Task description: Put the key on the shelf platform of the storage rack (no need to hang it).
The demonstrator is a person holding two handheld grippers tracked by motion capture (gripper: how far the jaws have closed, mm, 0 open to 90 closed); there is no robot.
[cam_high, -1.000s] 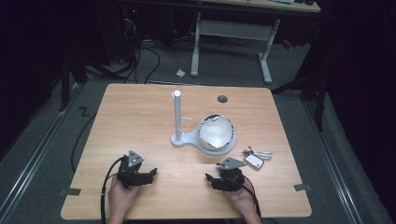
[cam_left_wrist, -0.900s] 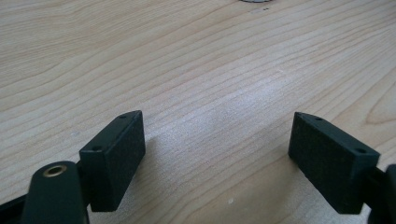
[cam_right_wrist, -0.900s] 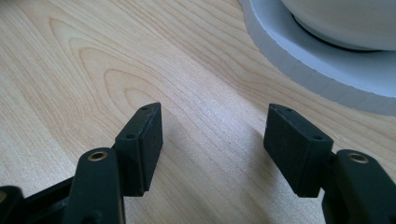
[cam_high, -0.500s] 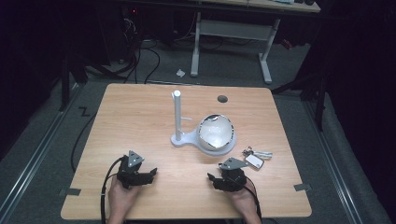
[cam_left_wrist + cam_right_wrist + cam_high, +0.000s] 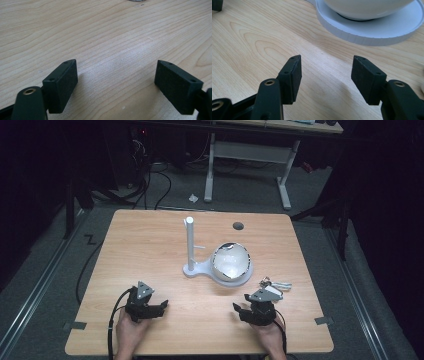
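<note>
A white stand (image 5: 200, 268) sits near the centre of the desk (image 5: 150, 245). It consists of a flat base with an upright post (image 5: 190, 242) at its left end and a round disc (image 5: 387, 32) at its right end. A white bowl-shaped object (image 5: 230, 261) rests on the disc; in the high view its upper rim looks uneven, and its exact nature cannot be told. In the right gripper view the object's rounded underside meets the disc at a dark contact line.

Just right of the disc, on the desk surface, lies a small cluster of keys (image 5: 274, 283) — detail is too small to resolve.

The right gripper (image 5: 247, 309) is held in the person's right hand (image 5: 267, 337) near the front edge of the desk, in front of the disc and apart from it. Its jaws stand spread with bare wood between them; the right gripper view confirms nothing is held.

The left gripper (image 5: 160, 307) is held in the left hand (image 5: 130, 332) near the front-left of the desk, well apart from the stand. Its jaws are spread wide — the left gripper view shows only wood grain between them.

A dark round grommet (image 5: 238, 226) is set into the desk near its far edge. Beyond the desk, the white legs of a second table (image 5: 250, 155) stand on a grey floor.
</note>
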